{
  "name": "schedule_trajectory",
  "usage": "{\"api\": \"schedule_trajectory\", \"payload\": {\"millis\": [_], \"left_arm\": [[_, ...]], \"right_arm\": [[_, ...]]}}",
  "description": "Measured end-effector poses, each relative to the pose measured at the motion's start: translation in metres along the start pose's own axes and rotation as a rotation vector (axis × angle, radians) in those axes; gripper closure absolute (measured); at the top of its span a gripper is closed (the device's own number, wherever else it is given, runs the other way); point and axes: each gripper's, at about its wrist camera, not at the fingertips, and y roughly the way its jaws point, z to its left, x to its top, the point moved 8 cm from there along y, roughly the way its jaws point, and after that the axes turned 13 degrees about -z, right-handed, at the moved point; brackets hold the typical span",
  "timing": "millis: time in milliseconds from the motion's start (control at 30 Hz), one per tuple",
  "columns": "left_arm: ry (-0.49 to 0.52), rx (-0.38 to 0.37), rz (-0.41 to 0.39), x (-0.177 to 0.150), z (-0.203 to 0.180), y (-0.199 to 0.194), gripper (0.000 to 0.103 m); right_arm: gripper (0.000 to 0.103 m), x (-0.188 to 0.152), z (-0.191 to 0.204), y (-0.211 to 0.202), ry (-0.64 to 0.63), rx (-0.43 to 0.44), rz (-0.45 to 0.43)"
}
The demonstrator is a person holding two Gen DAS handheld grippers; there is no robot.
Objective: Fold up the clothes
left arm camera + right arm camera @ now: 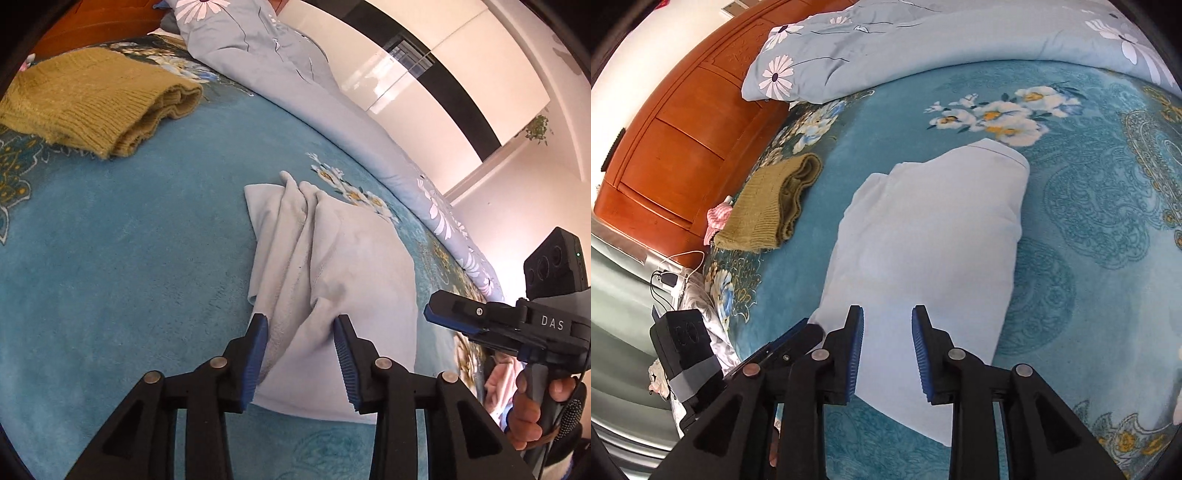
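A pale grey-white garment point(332, 266) lies folded on the blue floral blanket point(129, 258). It also shows in the right wrist view point(923, 240) as a long folded stack. My left gripper point(301, 321) is open over the near end of the garment, with a raised fold between its fingers. My right gripper point(887, 314) is open just above the garment's near edge and holds nothing. The right gripper also shows at the right edge of the left wrist view point(432, 308). A folded olive knitted sweater point(92, 103) lies apart on the blanket, and shows in the right wrist view point(775, 203).
A light blue quilt with daisy print point(295, 92) is bunched along the far side of the bed point(923, 48). A wooden headboard point(683, 129) stands at the left. A pink cloth point(718, 218) and a charger with cables point(668, 280) lie beside the bed.
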Motion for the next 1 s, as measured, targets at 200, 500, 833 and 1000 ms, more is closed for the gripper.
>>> {"api": "schedule_trajectory", "payload": {"millis": [200,500,833,1000], "left_arm": [[0.044,-0.043,-0.052,-0.002,-0.006,0.002,0.087],[0.002,-0.126,0.015,-0.005,0.009,0.011,0.086],[-0.08,-0.195,0.073,-0.011,0.014,0.011,0.089],[-0.134,-0.266,0.012,0.002,0.016,-0.007,0.094]], "right_arm": [[0.068,0.021,0.003,0.021,-0.031,-0.008,0.015],[0.068,0.046,0.019,0.099,-0.077,-0.187,0.113],[0.088,0.045,0.012,0.125,-0.124,-0.356,0.178],[0.098,0.056,0.03,0.111,-0.105,-0.297,0.145]]}}
